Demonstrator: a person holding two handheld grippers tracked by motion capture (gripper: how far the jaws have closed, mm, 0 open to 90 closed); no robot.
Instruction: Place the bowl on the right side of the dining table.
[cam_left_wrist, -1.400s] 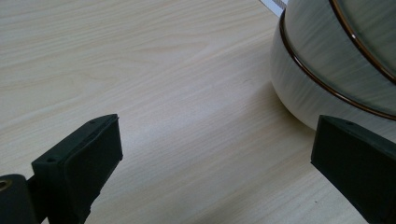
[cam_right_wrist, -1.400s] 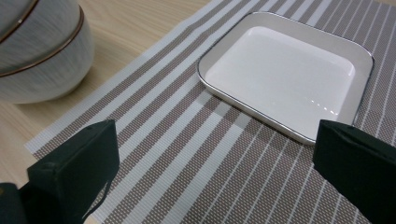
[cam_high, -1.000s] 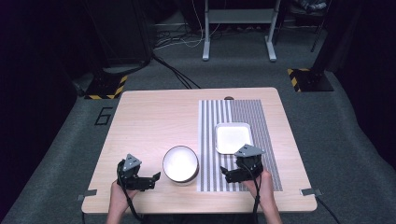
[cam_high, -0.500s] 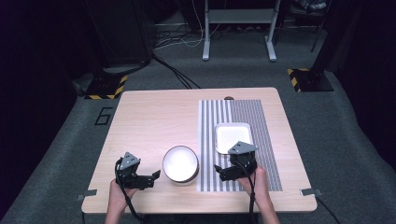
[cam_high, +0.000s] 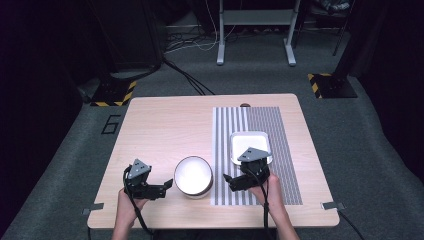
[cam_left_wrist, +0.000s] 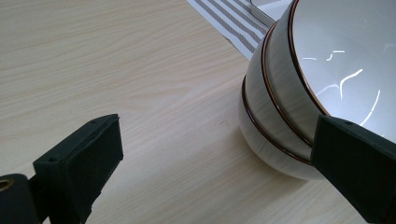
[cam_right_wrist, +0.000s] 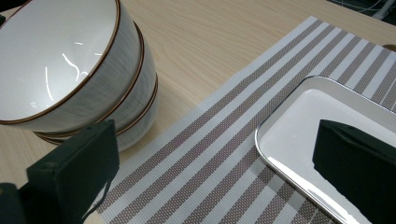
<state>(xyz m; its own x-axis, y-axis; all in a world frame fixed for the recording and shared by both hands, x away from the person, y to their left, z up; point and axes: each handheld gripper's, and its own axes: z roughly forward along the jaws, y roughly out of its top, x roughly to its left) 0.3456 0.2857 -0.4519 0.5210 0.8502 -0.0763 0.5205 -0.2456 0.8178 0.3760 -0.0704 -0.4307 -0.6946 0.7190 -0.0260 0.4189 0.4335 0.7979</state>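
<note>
"White glazed ceramic bowls with thin brown rims, nested in a stack, sit between my two grippers. From my left gripper the stack is just beyond the jaw tips; from my right gripper it lies just past the tips as well, on the bare wood beside the grey-and-white striped woven placemat."

"Are either of them holding anything?"

"No. Both have their jaws spread wide with nothing between them. I judge this as the approach: both tools closing in on the stack before any grasp."

"What does the next move call for?"

"Probably one jaw slipped over the top bowl's rim, the other outside the wall, then a pinch. The bowls nest tightly, so the lower ones may lift along."

"Room?"

"The white square shallow tray sits right behind my right gripper on the mat, so little slack there. Beyond the stack, the pale wooden table is open, and its near edge lies close behind both hands."
</note>
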